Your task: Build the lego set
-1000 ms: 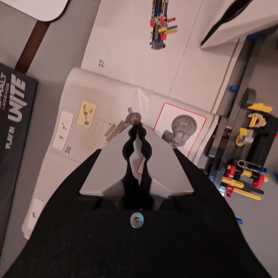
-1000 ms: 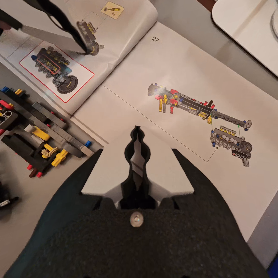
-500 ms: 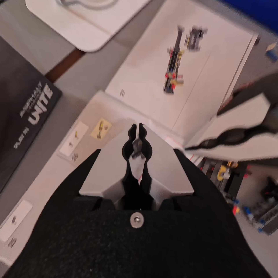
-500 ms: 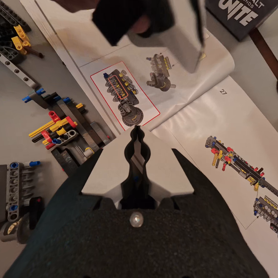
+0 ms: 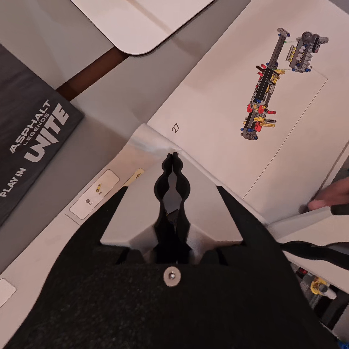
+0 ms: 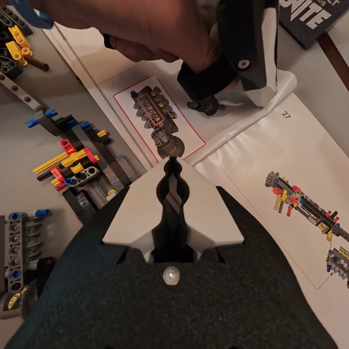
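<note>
- The left gripper (image 5: 172, 154) has its tips closed together at the fold of the instruction booklet (image 5: 217, 117). They seem to pinch the curled edge of a page, though I cannot tell for certain that paper lies between them.
- The right gripper (image 6: 172, 159) is also closed, with nothing between its tips, and hovers over the booklet's lower edge.
- In the right wrist view, a hand (image 6: 136, 32) holds the left gripper's body above the booklet's left page.
- A small dark gear-and-axle assembly (image 6: 205, 106) lies on the booklet's left page, just under the left gripper's body and beside the red-framed drawing.
- Beside the booklet's left edge sits the partly built chassis (image 6: 81, 160): black and grey beams with red, yellow and blue pins.
- A grey perforated beam assembly with blue pins (image 6: 15, 251) lies farther from the booklet, below that chassis.
- A dark box (image 5: 28, 132) lies beyond the booklet's top edge.
- Progress judged: the frame roughly matches the drawing on the right page, but the engine block in that drawing is not visibly built, so most of the set remains.
</note>
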`<state>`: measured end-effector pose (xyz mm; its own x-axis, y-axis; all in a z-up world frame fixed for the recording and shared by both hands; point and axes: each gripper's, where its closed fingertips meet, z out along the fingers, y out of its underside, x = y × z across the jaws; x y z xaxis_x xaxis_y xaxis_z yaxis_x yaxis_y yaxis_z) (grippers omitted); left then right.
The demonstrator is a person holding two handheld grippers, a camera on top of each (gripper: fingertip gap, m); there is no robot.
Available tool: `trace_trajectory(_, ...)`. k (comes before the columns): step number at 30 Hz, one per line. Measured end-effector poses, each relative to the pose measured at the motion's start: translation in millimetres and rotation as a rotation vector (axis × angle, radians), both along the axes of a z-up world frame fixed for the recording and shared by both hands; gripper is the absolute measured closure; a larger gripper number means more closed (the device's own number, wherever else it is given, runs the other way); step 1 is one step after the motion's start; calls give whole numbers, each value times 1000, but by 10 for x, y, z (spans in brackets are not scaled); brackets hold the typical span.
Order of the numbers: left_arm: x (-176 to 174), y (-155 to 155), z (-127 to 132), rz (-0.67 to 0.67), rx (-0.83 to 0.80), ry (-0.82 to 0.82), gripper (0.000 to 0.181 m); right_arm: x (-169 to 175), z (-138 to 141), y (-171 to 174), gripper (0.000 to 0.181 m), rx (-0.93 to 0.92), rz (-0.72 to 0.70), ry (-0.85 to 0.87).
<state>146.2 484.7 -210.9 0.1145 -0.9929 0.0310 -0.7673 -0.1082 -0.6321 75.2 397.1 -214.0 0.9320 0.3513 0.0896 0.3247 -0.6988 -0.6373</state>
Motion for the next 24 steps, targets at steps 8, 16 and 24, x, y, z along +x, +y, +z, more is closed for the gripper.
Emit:
trace_trajectory(8, -154, -23, 307, 61, 1, -109, 174, 6, 209, -16, 181, 46, -47, 114)
trace_trajectory(16, -2079, 504, 927, 378, 88, -517, 159, 171, 861, -340, 165, 448, -275, 421)
trace_trajectory(24, -2420, 727, 695, 494, 37, -426, 153, 211, 865, -303, 153, 439, -308, 471)
